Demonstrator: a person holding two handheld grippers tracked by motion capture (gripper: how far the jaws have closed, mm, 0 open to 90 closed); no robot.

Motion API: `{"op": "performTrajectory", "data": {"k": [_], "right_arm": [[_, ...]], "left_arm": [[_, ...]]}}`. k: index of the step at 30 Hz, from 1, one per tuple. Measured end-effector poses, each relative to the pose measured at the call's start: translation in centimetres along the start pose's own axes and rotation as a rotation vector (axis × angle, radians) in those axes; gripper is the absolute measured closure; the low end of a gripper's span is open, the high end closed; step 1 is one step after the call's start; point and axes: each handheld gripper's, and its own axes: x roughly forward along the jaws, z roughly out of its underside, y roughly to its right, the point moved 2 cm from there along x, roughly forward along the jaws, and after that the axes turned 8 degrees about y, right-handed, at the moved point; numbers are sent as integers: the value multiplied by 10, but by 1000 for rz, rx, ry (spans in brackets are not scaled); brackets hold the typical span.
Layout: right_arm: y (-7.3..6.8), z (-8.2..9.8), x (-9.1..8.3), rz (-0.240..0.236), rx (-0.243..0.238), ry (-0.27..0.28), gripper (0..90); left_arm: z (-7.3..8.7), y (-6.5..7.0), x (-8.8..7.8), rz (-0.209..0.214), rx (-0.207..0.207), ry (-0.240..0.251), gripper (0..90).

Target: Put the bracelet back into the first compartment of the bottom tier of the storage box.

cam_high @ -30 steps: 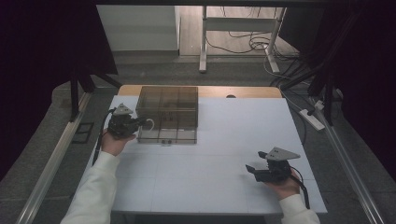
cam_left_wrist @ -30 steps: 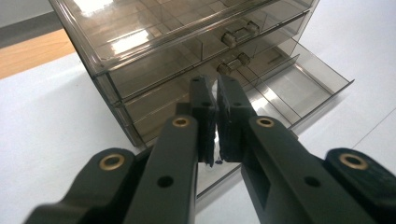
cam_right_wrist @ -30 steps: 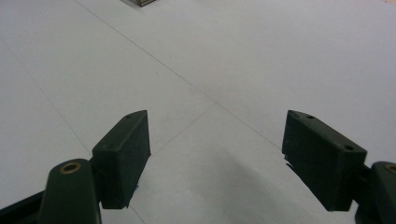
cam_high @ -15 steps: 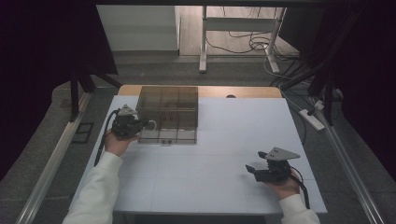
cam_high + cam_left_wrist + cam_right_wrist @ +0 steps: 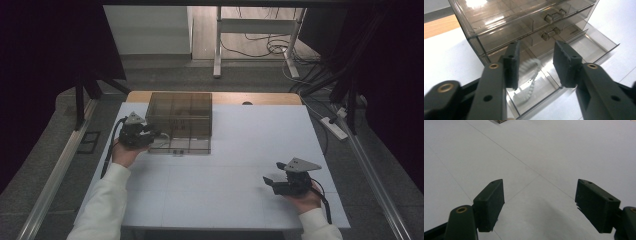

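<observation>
A smoky clear drawer box (image 5: 180, 117) stands at the back left of the white table (image 5: 240, 150). Its bottom drawer (image 5: 584, 47) is pulled out. A white bead string (image 5: 531, 83) lies in the drawer's near compartment. My left gripper (image 5: 150, 134) hovers at the box's left front corner, open, its jaws (image 5: 537, 46) straddling the air above the beads without touching them. Near the table's front right, my right gripper (image 5: 272, 182) is held low. In the right gripper view it (image 5: 540, 185) is wide open over bare table.
Two upper drawers with small handles (image 5: 550, 33) are shut. The wooden table edge (image 5: 260, 98) shows behind the white top. A power strip (image 5: 336, 127) lies on the floor at the right, and a metal rail (image 5: 55, 170) runs along the left.
My left gripper has drifted a little to the right, closer to the box's open drawer. The right gripper has stayed where it was.
</observation>
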Motion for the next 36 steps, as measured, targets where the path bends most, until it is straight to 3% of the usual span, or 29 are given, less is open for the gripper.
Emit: {"op": "performTrajectory", "data": {"k": [9, 23, 36], "right_arm": [[0, 0, 0, 0, -1, 1, 233], [0, 0, 0, 1, -1, -1, 233], [0, 0, 0, 2, 2, -2, 233]], "left_arm": [[0, 1, -2, 21, 1, -4, 447], [2, -1, -8, 17, -3, -6, 448], [5, 24, -15, 85, 27, -16, 370]]}}
